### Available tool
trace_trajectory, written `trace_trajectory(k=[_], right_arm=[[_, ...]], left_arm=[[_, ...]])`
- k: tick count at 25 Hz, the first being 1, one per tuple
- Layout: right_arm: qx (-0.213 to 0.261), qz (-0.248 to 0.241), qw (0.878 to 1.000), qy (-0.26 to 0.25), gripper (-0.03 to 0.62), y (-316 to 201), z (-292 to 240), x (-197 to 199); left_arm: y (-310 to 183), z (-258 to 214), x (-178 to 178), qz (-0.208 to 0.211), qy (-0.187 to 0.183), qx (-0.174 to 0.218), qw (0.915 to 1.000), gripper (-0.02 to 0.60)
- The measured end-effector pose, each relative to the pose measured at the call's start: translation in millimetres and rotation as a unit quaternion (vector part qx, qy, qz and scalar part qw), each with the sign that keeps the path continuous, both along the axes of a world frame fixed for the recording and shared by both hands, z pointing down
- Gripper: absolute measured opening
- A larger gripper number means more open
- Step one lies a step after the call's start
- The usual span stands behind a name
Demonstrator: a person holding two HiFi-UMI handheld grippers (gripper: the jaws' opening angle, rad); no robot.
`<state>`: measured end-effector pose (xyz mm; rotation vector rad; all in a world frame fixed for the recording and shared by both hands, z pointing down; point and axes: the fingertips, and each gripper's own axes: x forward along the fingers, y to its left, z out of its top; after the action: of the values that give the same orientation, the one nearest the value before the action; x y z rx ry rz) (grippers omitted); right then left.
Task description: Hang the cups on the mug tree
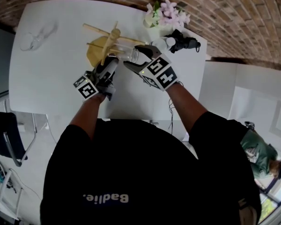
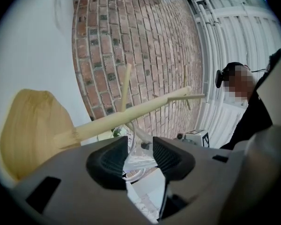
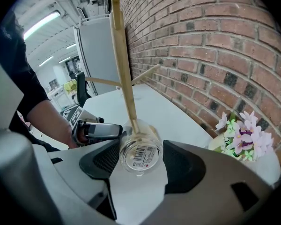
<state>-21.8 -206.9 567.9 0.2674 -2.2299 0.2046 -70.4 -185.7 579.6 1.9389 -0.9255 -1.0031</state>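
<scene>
The wooden mug tree [image 1: 97, 50] stands on the white table [image 1: 51, 78], its pole [image 3: 122, 69] upright with thin pegs. A clear glass cup [image 1: 129, 53] is at the tree between both grippers. My right gripper [image 3: 140, 161] is shut on the glass cup [image 3: 139, 154], whose base with a barcode sticker faces the camera; a peg runs behind it. In the head view the right gripper [image 1: 139, 56] reaches in from the right. My left gripper [image 1: 112, 63] is at the cup's other side. Its jaws stand open in the left gripper [image 2: 140, 156] view, with clear glass [image 2: 136, 162] between the pads.
A second glass cup [image 1: 37, 35] lies at the table's far left. A pot of pink and white flowers [image 1: 166, 14] and a black object [image 1: 185, 42] sit at the far right, near the brick wall [image 3: 210, 46]. A dark chair [image 1: 9, 135] stands left of the table.
</scene>
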Motion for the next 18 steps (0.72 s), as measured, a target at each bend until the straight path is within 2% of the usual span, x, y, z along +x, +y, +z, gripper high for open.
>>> trace_trajectory(k=[11, 18], right_arm=[[0.008, 0.007, 1.000, -0.002, 0.310, 2.6, 7.9, -0.1], [0.016, 0.007, 1.000, -0.007, 0.310, 1.9, 9.9, -0.6]], left_arm=[[-0.6, 6.5, -1.1, 0.011, -0.020, -0.021, 0.9995, 0.180], [-1.9, 8.8, -2.4, 0.008, -0.018, -0.032, 0.9993, 0.187]])
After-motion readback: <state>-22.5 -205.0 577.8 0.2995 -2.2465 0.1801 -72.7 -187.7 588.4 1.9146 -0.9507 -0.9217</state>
